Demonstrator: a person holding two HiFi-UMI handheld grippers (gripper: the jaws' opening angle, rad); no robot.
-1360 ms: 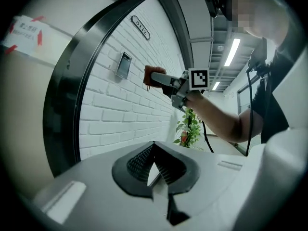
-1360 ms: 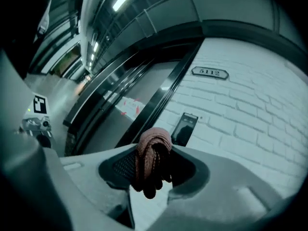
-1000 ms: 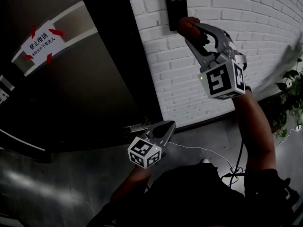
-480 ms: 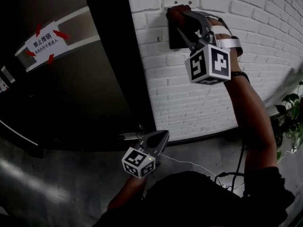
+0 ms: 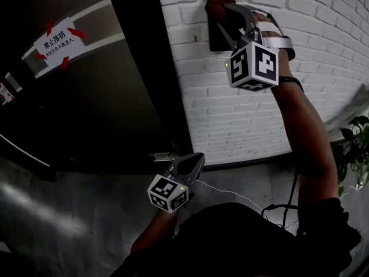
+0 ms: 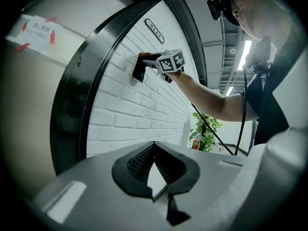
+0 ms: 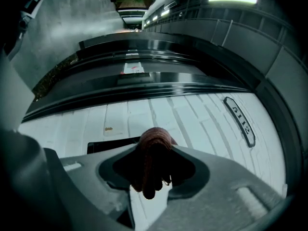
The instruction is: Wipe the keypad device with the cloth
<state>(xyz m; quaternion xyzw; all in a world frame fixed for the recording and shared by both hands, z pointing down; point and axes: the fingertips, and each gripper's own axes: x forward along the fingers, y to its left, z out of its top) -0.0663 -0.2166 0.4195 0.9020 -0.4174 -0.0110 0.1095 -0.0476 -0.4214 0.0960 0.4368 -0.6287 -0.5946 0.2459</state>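
Two handheld grippers appear before a white brick wall (image 5: 248, 126). The right gripper (image 5: 221, 11), raised high, has its jaws clamped on a bunched reddish-brown cloth (image 7: 153, 150), which it holds against the upper edge of the dark keypad device (image 5: 215, 38) mounted on the wall. The left gripper (image 5: 198, 159) hangs low beside a dark door (image 5: 115, 108), jaws closed together, nothing between them.

obstacle: door frame (image 5: 150, 68) left of keypad device (image 5: 214, 39) | free: bare brick wall (image 5: 230, 120) below and right | plant (image 5: 354, 143) far right
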